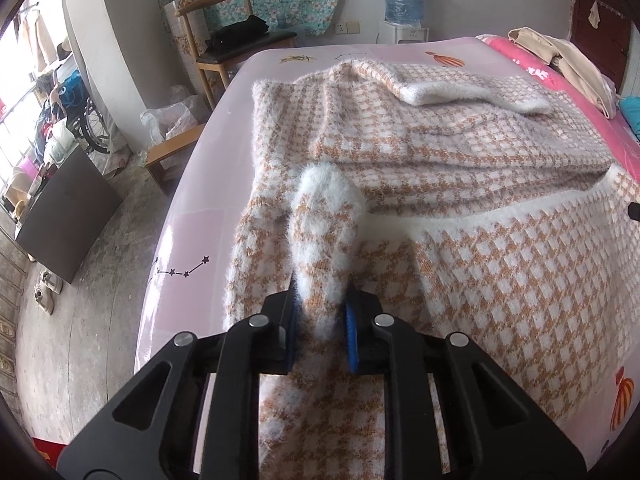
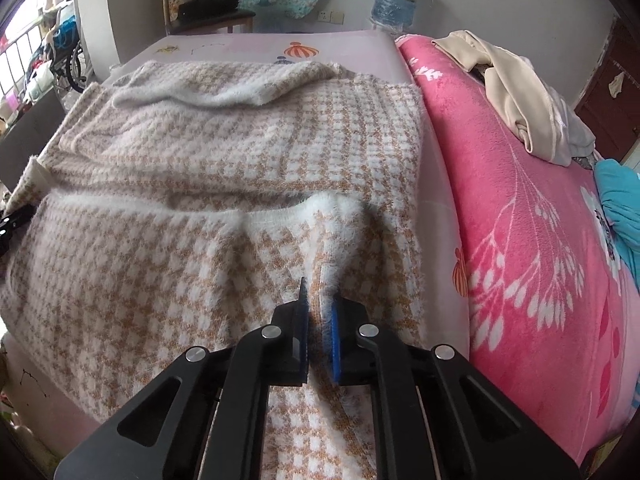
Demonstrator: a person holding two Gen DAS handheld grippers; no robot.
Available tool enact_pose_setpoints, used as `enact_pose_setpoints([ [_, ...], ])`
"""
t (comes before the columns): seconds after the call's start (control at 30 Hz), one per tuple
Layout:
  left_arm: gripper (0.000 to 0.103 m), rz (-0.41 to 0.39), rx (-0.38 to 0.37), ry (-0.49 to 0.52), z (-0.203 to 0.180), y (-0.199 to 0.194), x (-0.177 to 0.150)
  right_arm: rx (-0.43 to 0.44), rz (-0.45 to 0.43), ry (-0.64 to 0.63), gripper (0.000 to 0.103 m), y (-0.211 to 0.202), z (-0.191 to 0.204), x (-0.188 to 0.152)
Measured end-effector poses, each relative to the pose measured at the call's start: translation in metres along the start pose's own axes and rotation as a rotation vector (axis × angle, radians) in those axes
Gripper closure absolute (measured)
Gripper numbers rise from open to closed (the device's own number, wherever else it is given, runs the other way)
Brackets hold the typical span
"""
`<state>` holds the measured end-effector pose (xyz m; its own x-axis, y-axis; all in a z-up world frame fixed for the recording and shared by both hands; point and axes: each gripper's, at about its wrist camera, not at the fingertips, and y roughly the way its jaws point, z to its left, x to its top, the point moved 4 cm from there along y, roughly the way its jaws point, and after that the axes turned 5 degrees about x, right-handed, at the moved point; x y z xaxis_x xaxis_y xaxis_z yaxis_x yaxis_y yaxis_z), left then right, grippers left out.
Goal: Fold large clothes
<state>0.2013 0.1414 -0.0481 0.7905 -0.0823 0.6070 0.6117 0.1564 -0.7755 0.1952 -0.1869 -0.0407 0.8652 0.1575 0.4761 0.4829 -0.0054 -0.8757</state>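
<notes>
Left claw (image 1: 320, 320) clenched on a bunched fold of the fuzzy checked sweater (image 1: 440, 148), near its white-trimmed hem. Right claw (image 2: 318, 320) likewise pinched shut on the hem's other corner, probably so both ends could rise evenly for the fold. Sweater spread across the bed (image 1: 208, 184), sleeve (image 1: 440, 88) already laid over its far end.
</notes>
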Motion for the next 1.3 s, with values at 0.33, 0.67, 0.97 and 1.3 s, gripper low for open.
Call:
enact_pose_setpoints([
  [0.33, 0.094, -0.134, 0.004, 0.006, 0.004, -0.049, 0.001, -0.013, -0.106, 0.022, 0.095, -0.041, 0.005, -0.007],
  [0.67, 0.095, -0.268, -0.05, -0.086, 0.023, -0.11, 0.014, 0.002, -0.242, 0.106, 0.096, -0.097, -0.009, -0.002],
  [0.97, 0.096, -0.401, -0.06, -0.066, 0.032, -0.131, 0.081, 0.003, -0.388, 0.085, 0.096, -0.125, -0.021, 0.05],
  [1.3, 0.096, -0.375, -0.102, -0.087, 0.046, -0.058, 0.197, 0.044, -0.452, 0.024, 0.096, -0.075, -0.039, 0.177],
])
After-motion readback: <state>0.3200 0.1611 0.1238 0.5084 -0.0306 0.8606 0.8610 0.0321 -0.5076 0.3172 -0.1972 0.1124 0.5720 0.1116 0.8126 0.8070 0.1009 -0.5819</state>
